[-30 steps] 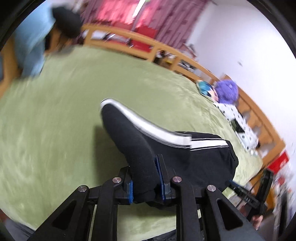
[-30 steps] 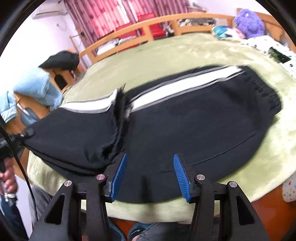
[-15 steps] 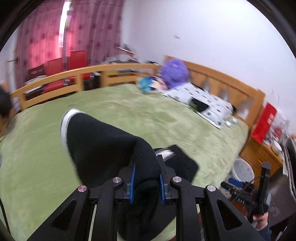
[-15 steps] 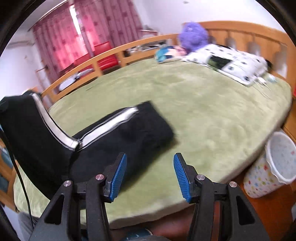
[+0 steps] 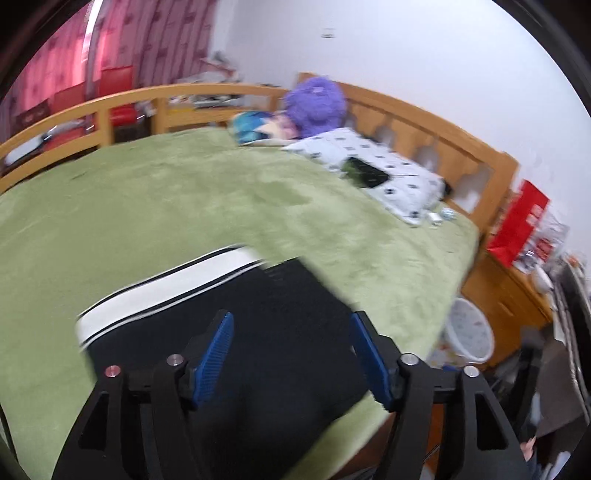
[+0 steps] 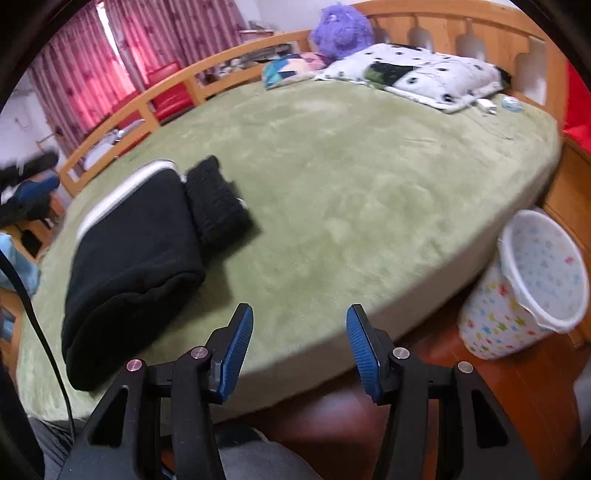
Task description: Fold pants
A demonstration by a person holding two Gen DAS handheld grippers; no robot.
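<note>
The folded pants (image 6: pixel 133 254) lie on the bed (image 6: pixel 351 177) toward nine o'clock in the right wrist view, near its front edge. The pillow (image 6: pixel 417 74) lies at one o'clock by the headboard (image 6: pixel 480 29), a plush toy (image 6: pixel 340 29) behind it. A wastebasket (image 6: pixel 532 288) stands on the floor at three o'clock, beside the bed.

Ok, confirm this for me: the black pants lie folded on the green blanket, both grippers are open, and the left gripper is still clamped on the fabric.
Not quite. The left gripper is not clamped on anything: the left wrist view shows its jaws spread wide above the black pants. The rest holds: the pants lie folded on the green blanket, and the right gripper is open too.
</note>
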